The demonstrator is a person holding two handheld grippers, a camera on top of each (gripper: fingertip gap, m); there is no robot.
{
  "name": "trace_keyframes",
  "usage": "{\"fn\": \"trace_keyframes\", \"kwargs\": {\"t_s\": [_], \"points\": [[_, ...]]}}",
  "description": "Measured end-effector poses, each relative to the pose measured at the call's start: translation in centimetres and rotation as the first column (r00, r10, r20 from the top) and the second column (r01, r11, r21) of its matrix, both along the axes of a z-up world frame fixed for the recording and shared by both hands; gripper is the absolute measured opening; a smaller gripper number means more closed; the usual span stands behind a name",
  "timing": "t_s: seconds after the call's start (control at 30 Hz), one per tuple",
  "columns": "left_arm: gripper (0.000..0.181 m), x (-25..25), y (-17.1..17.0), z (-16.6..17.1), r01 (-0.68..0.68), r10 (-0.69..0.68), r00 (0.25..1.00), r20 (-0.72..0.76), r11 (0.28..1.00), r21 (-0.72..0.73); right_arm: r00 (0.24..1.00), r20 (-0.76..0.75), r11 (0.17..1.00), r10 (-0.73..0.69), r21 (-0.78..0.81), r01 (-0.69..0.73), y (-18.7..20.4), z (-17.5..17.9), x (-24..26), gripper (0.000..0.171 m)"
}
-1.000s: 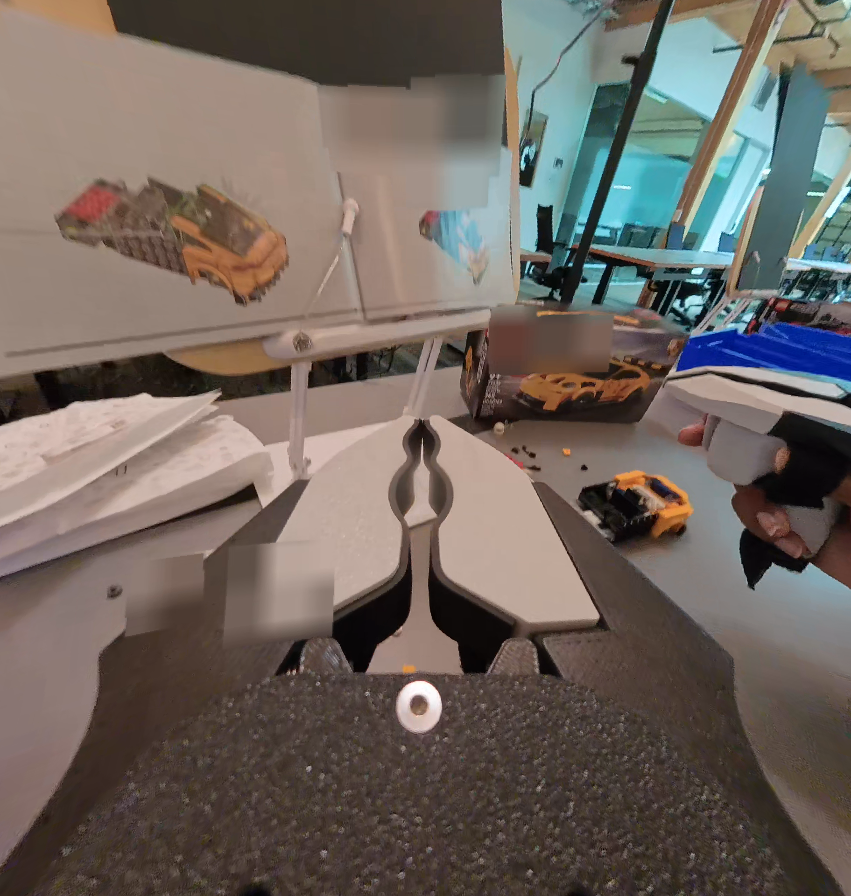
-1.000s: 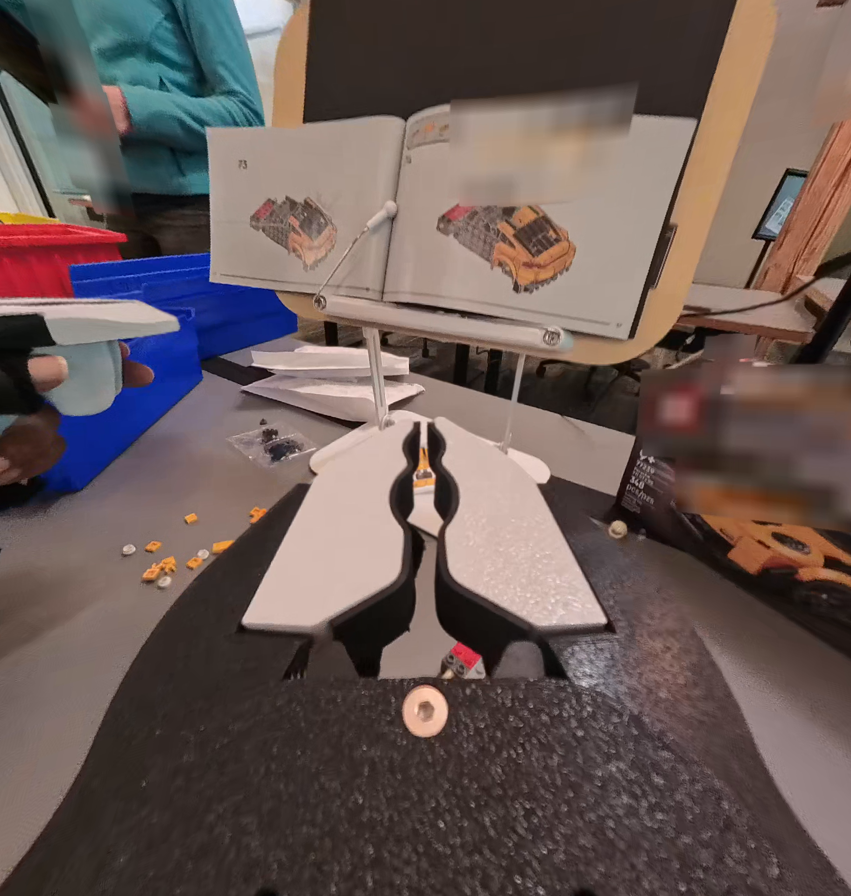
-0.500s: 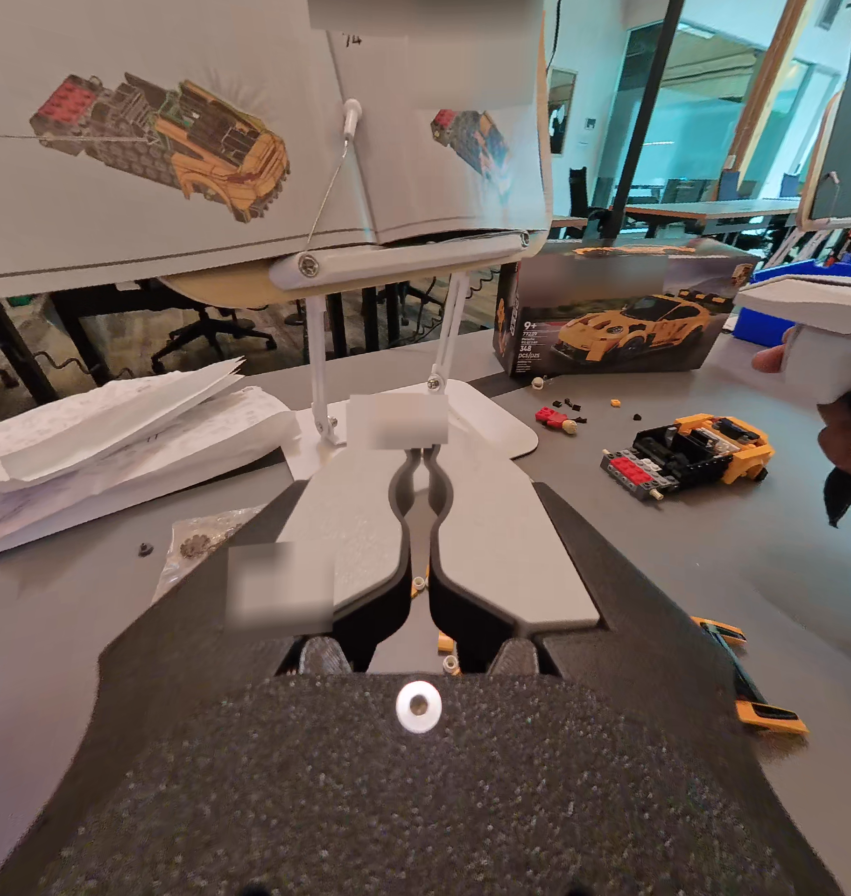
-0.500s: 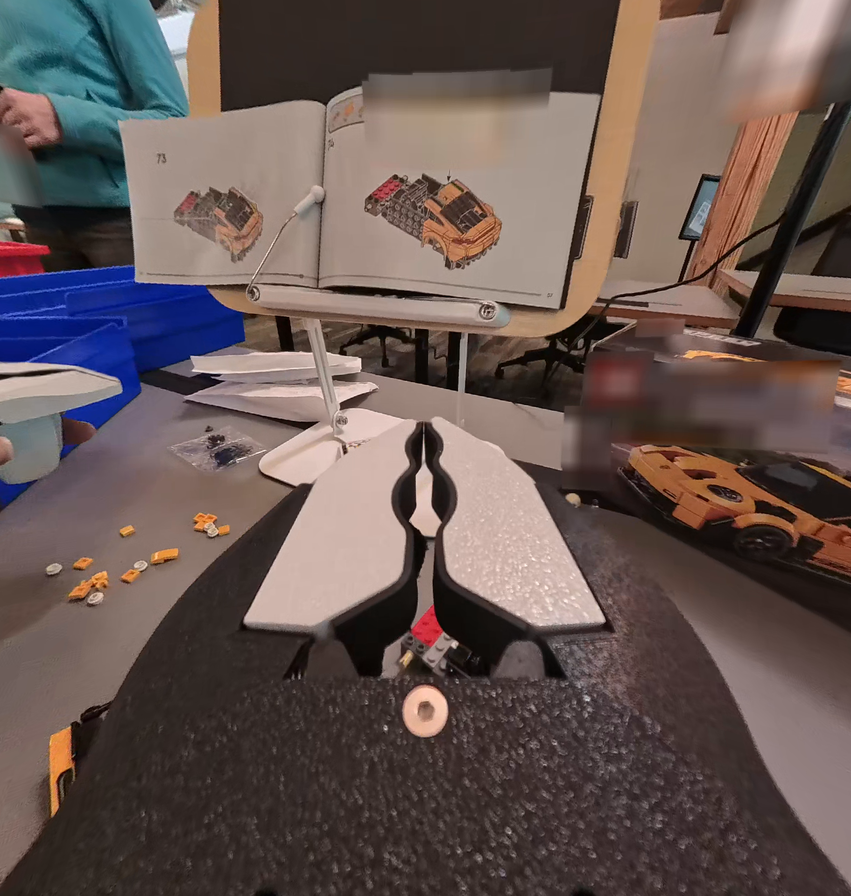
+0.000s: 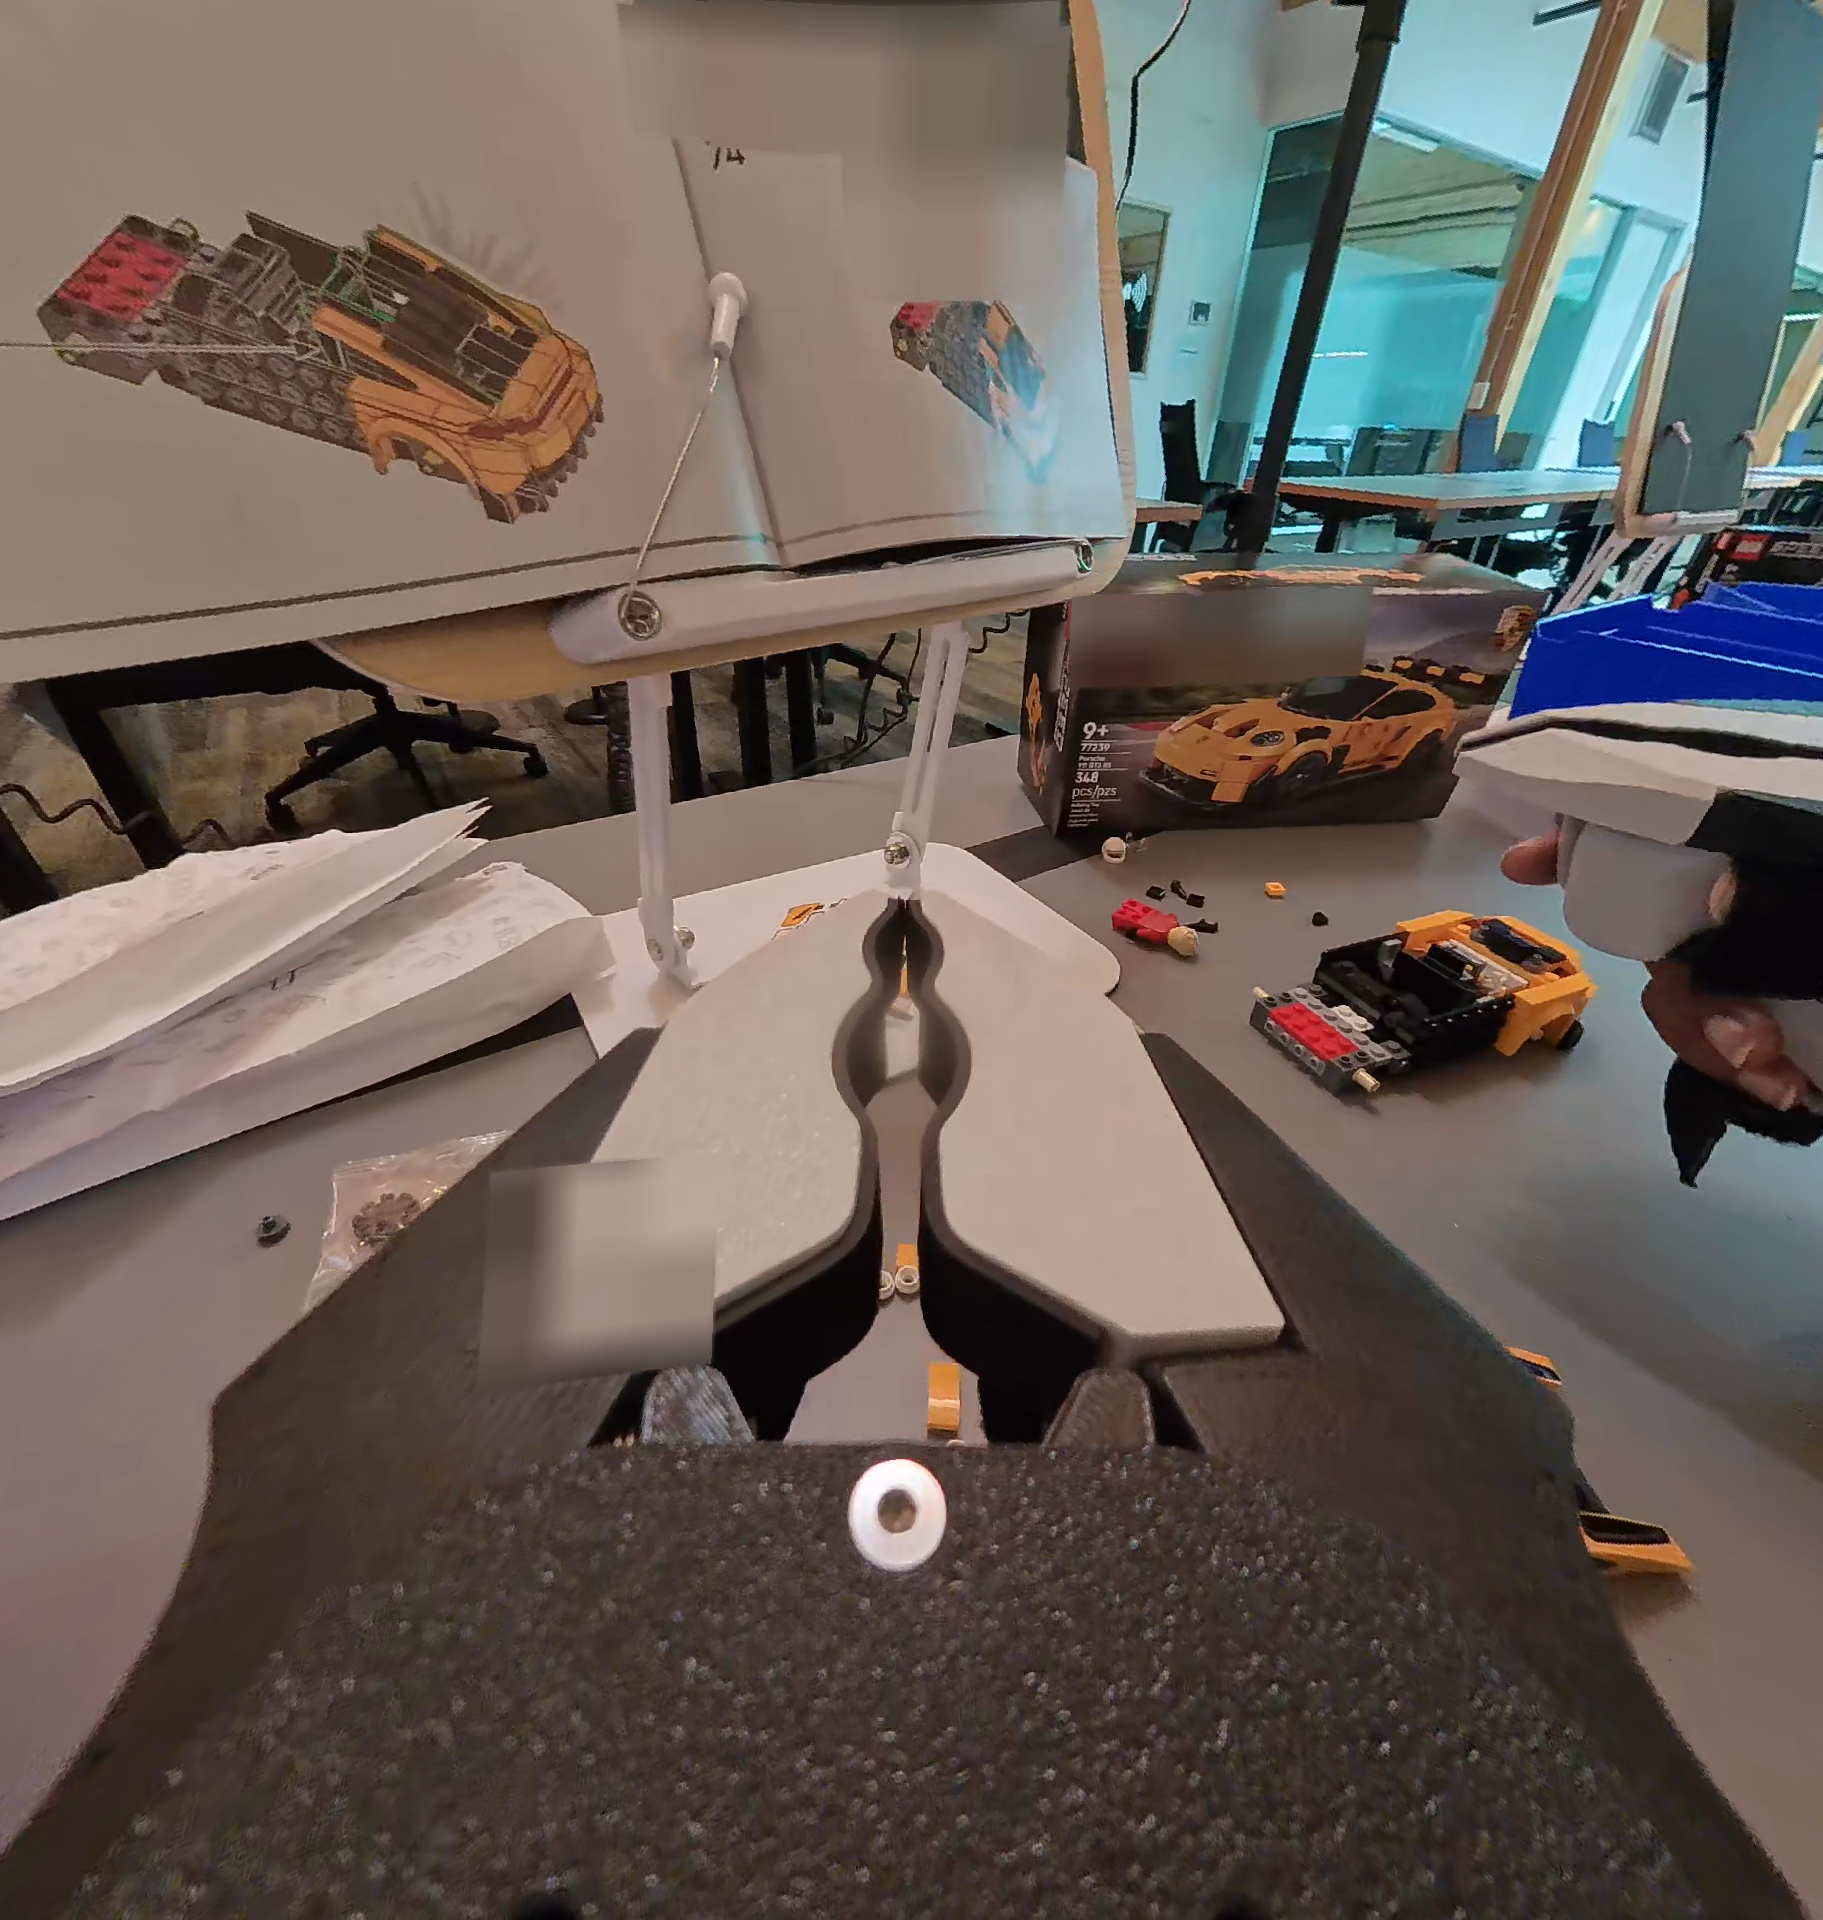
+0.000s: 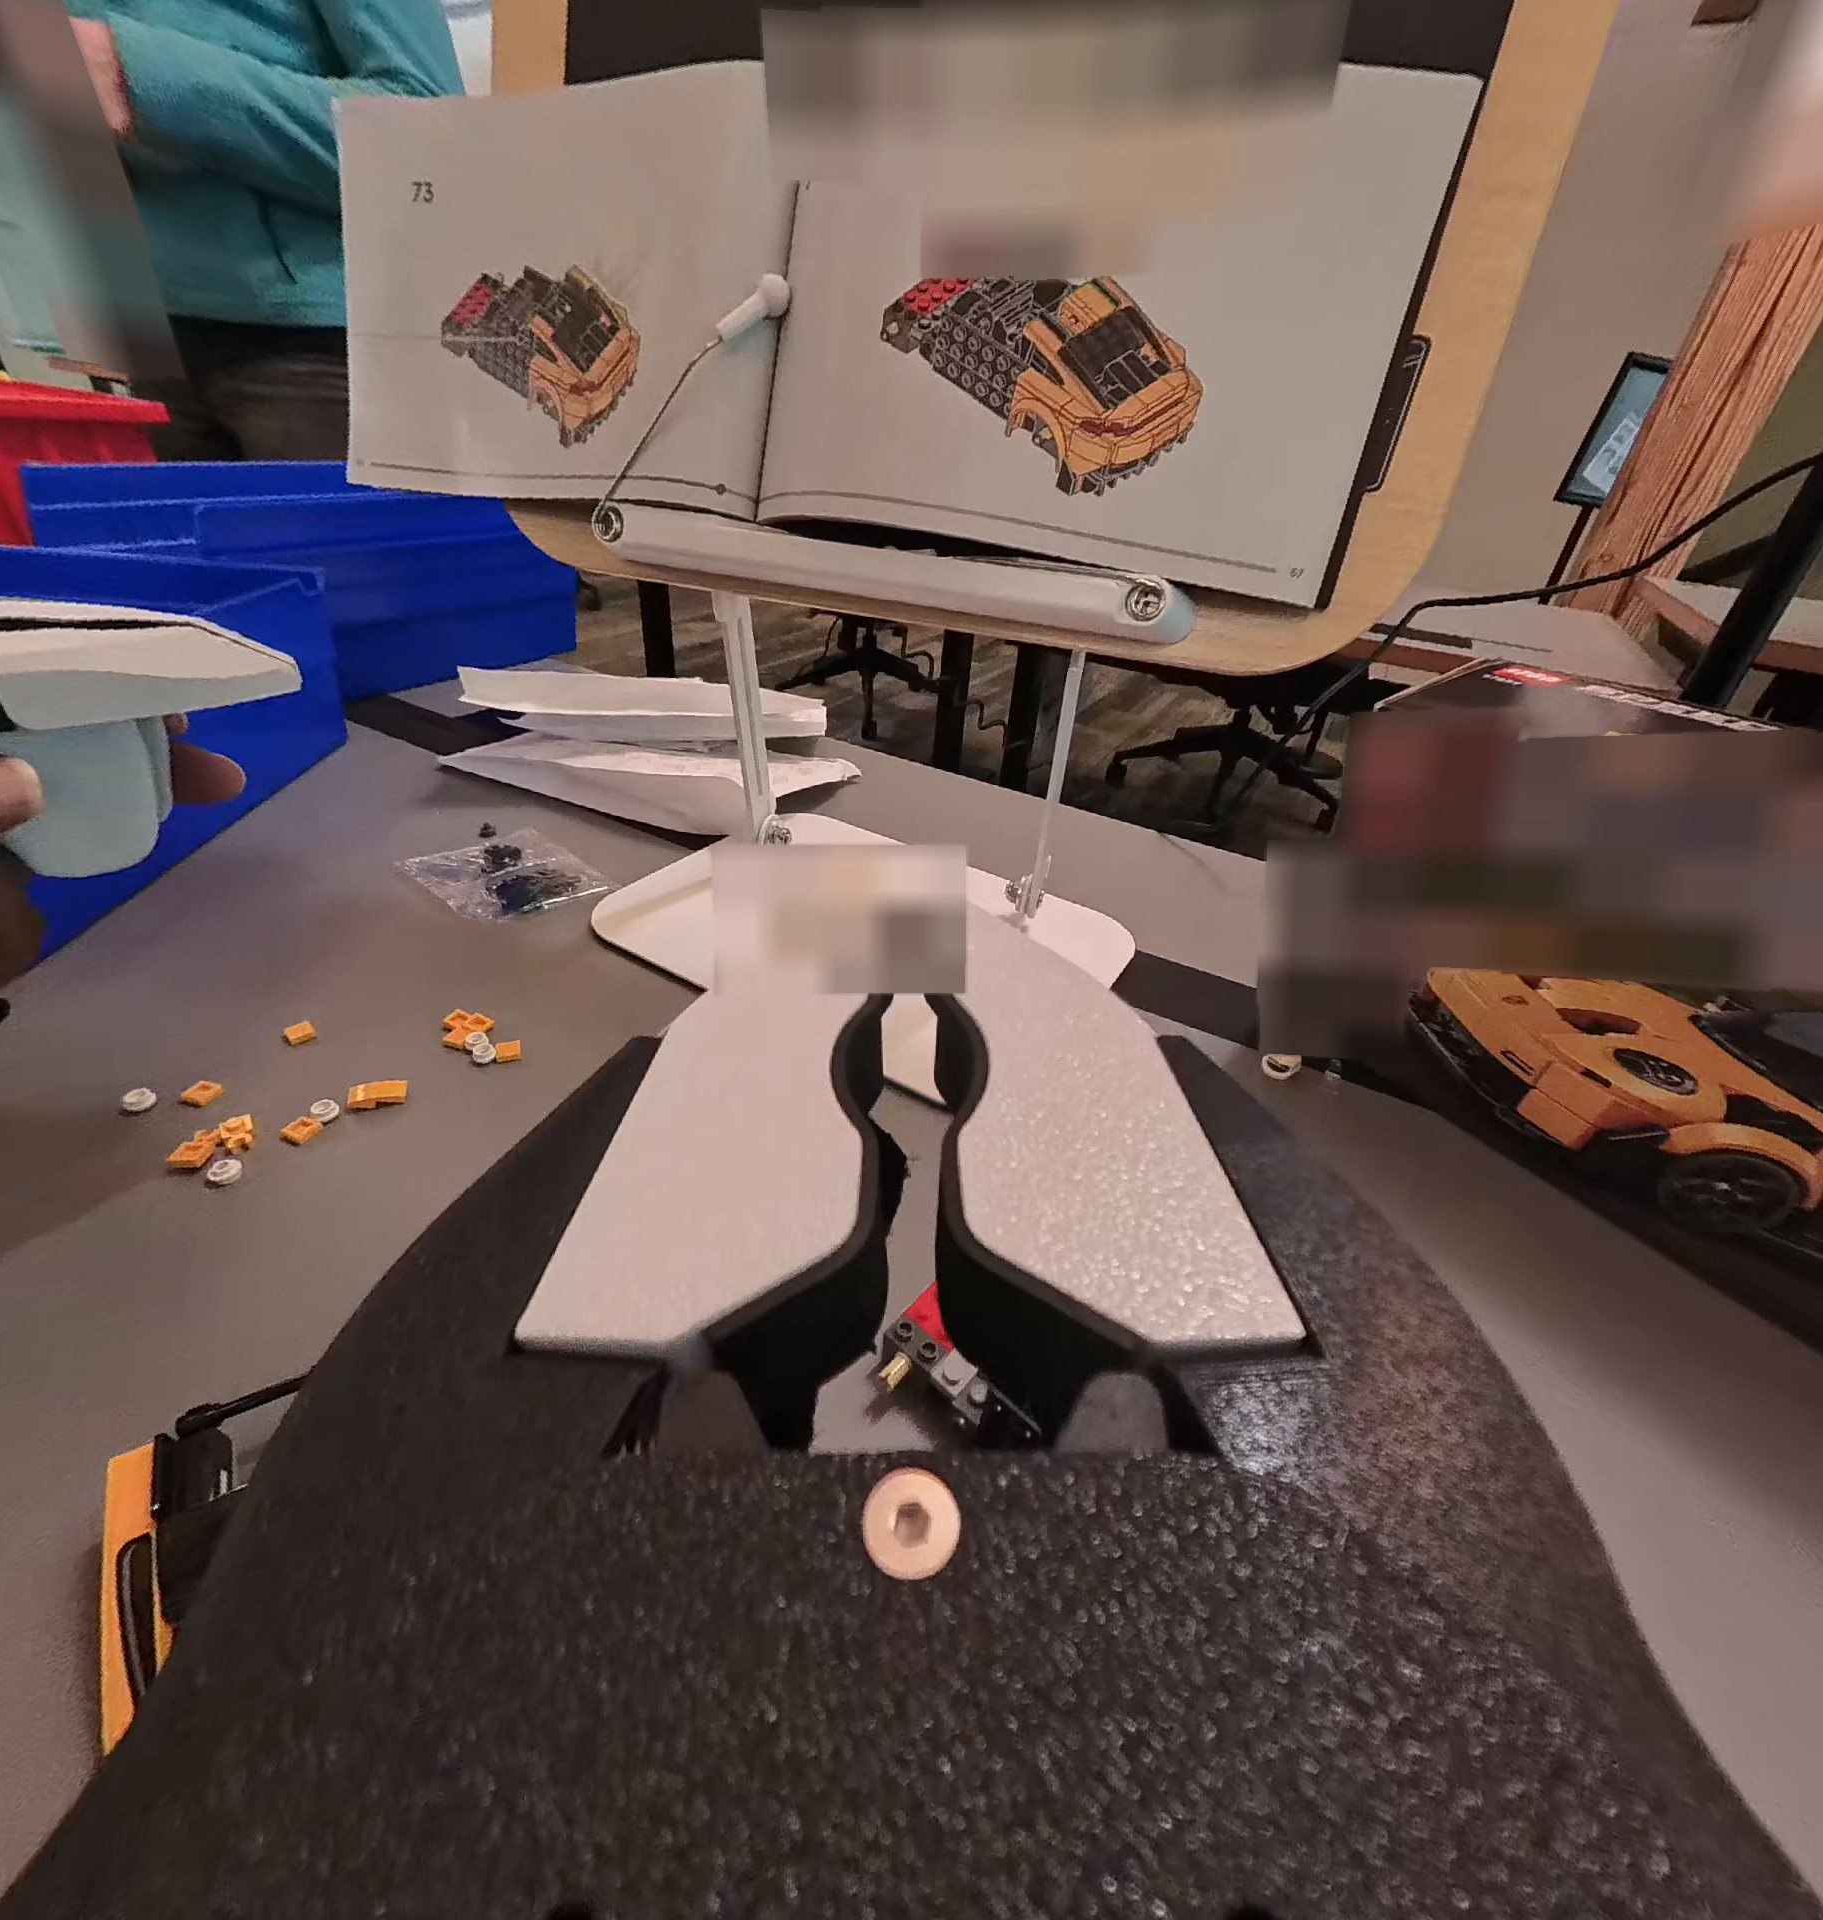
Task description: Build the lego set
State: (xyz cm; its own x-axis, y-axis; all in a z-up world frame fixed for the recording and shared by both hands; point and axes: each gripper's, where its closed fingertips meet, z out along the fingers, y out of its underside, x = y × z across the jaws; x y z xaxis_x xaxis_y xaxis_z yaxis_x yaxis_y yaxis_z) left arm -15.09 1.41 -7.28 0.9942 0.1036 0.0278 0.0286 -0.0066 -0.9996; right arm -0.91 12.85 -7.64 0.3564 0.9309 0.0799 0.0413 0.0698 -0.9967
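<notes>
Left gripper [image 5: 902, 920]: jaws closed tip to tip, nothing between, held above grey table [image 5: 1354, 1247]. Half-built car [image 5: 1421, 997] on table ahead to right, well apart. Right gripper [image 6: 907, 1013]: tips behind blurred patch, cannot tell gap. Car's red-and-grey end [image 6: 933, 1356] directly beneath its fingers. Loose orange pieces [image 6: 304, 1101] ahead-left. Instruction booklet [image 6: 865, 343] on stand beyond.

Both hand-held grippers level above the tabletop

The left hand-held gripper [image 5: 899, 914] has its tips pressed together, empty. The right hand-held gripper [image 6: 912, 1003] has its tips hidden by blur; a hand [image 5: 1759, 1029] grips its handle.
</notes>
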Motion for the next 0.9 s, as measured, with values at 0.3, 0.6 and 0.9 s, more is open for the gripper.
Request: {"fn": "trace_keyframes", "kwargs": {"t_s": [0.3,0.6,0.9], "points": [[0.0,-0.62,-0.32,-0.24,-0.03,0.03,0.999,-0.016,1.0,-0.01,1.0,-0.012,0.999,-0.004,0.037,0.005,-0.58,0.76,0.06,0.005],[0.0,-0.49,-0.42,0.05,-0.037,0.037,0.998,-0.041,0.999,-0.004,1.0,-0.015,0.999,-0.014,0.044,0.015,-0.6,0.87,0.09,0.005],[0.0,-0.55,-0.26,-0.11,-0.037,0.037,0.998,-0.045,0.999,-0.008,1.0,-0.007,1.0,-0.012,0.014,0.012,-0.27,0.3,0.02,0.005]]}}
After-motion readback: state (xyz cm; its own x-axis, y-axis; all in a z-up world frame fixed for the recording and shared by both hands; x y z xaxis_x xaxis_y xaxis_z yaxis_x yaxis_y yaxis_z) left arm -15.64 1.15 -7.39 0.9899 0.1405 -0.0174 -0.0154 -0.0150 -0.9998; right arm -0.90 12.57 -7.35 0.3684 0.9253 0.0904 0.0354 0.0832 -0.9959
